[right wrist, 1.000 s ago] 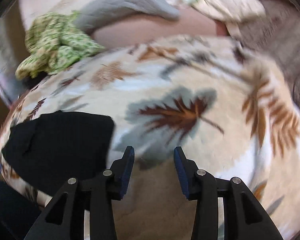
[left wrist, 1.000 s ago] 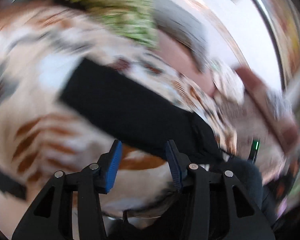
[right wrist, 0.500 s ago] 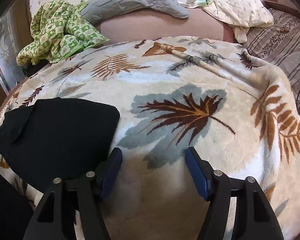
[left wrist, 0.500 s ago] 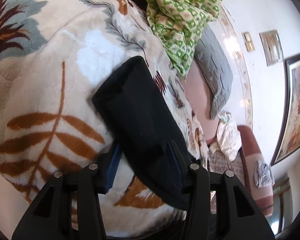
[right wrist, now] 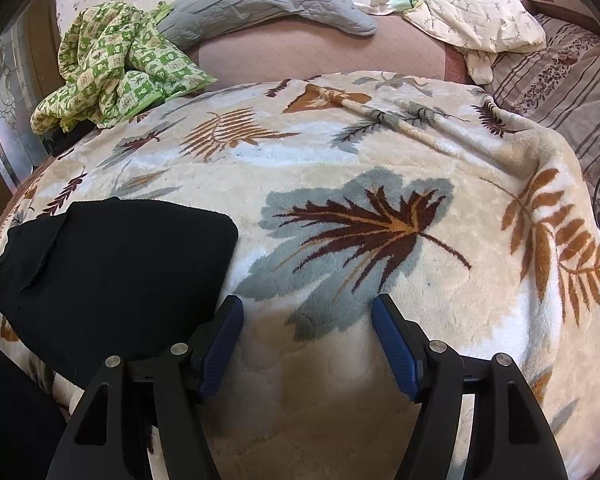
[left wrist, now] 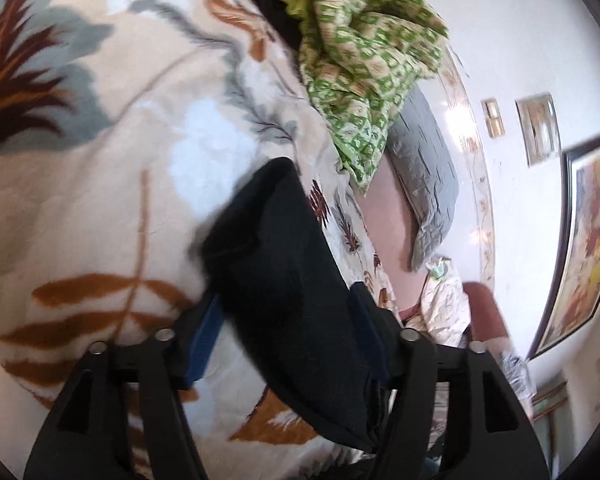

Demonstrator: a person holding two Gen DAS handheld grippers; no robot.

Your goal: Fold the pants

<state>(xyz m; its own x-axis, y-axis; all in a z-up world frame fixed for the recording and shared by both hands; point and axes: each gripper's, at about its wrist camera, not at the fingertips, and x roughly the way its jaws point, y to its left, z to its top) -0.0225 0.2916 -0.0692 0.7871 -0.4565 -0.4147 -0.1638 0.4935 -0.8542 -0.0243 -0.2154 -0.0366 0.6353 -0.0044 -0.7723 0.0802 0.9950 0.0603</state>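
Note:
The black pants (right wrist: pixel 112 268) lie folded into a thick flat stack at the left edge of a cream leaf-print blanket (right wrist: pixel 360 184). In the left wrist view the pants (left wrist: pixel 284 280) run between the wide-spread blue-padded jaws of my left gripper (left wrist: pixel 288 340), whose fingers stand on either side of the fold without pinching it. My right gripper (right wrist: pixel 308 344) is open and empty, hovering over bare blanket just right of the pants.
A crumpled green patterned cloth (right wrist: pixel 116 64), a grey quilted pillow (right wrist: pixel 268 0) and a white printed cloth (right wrist: pixel 480 20) lie at the back of the bed. A striped brown cover (right wrist: pixel 560 80) lies at the right. A framed picture (left wrist: pixel 584 248) hangs on the wall.
My left gripper swung round and came in over the pants, so the fold now sits between its jaws. My right gripper opened wider and stayed over the blanket.

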